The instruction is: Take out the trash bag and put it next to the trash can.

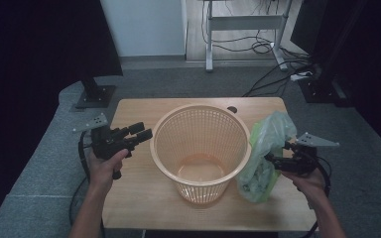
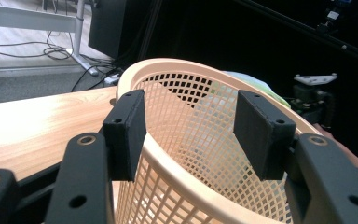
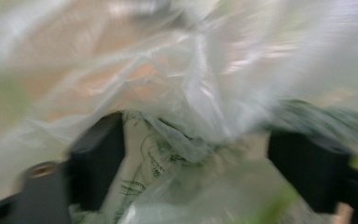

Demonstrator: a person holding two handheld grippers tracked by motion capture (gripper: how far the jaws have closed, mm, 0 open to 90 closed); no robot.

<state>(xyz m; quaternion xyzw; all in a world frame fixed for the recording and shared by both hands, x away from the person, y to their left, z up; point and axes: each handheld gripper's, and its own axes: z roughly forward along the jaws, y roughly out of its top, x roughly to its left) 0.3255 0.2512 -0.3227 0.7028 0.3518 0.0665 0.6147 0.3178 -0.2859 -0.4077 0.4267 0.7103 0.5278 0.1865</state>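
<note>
I read the work in hand as lining the basket with the plastic bag. The basket stands upright at the middle of the surface, and through its mesh I see a bare floor, so no liner is fitted yet.

The bag stands on the surface just right of the basket, touching or nearly touching its rim. It is pale green and translucent, crumpled, and partly puffed out but not spread into an opening.

Right gripper: it sits at the bag's right flank, at mid height. In the right gripper view the film bulges between the two jaws, which stand wide apart with clear gaps to the plastic. I judge this gripper open and not pinching the bag. That view is blurred, so I cannot confirm whether any fold brushes a pad.

Left gripper: it hovers just left of the basket rim. In the left gripper view its jaws stand apart with the near rim framed between them, and neither pad presses on the rim. I judge it open and holding nothing.

Status, as a judgement:
1. Done: basket and bag are side by side on the surface.
2. Left: grip the bag at its mouth.
3. Left: open the mouth and lower it into the basket.
4. Left: fold the edge over the rim, with the left gripper steadying the basket.
</note>
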